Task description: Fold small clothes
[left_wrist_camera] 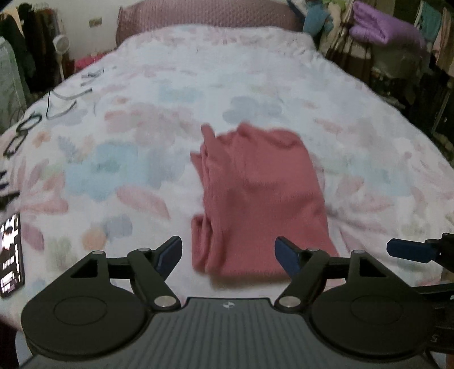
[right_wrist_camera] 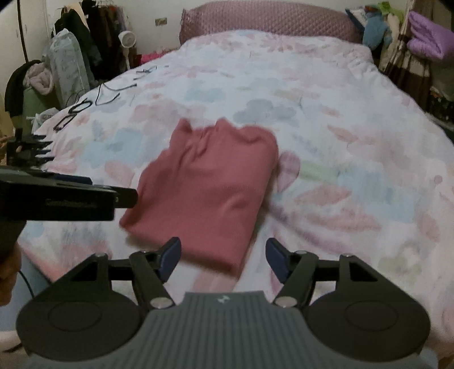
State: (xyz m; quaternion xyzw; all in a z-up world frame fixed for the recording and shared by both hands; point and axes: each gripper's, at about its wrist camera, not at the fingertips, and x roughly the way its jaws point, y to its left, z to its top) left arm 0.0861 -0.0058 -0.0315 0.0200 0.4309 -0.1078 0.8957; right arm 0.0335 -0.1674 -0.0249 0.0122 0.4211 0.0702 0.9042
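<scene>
A small dusty-pink garment (left_wrist_camera: pixel 261 198) lies folded into a narrow rectangle on the floral bedspread (left_wrist_camera: pixel 142 142); it also shows in the right wrist view (right_wrist_camera: pixel 207 190). My left gripper (left_wrist_camera: pixel 228 257) is open and empty just short of the garment's near edge. My right gripper (right_wrist_camera: pixel 224 257) is open and empty at the garment's near right corner. The right gripper's finger (left_wrist_camera: pixel 411 249) shows at the right of the left wrist view. The left gripper (right_wrist_camera: pixel 71 195) shows side-on at the left of the right wrist view.
A phone (left_wrist_camera: pixel 11 255) with a lit screen lies at the bed's left edge. Glasses (right_wrist_camera: pixel 72 112) and cables (right_wrist_camera: pixel 113 93) lie on the far left of the bed. A quilted headboard (right_wrist_camera: pixel 269 20) stands behind. Clothes and clutter line both sides of the bed.
</scene>
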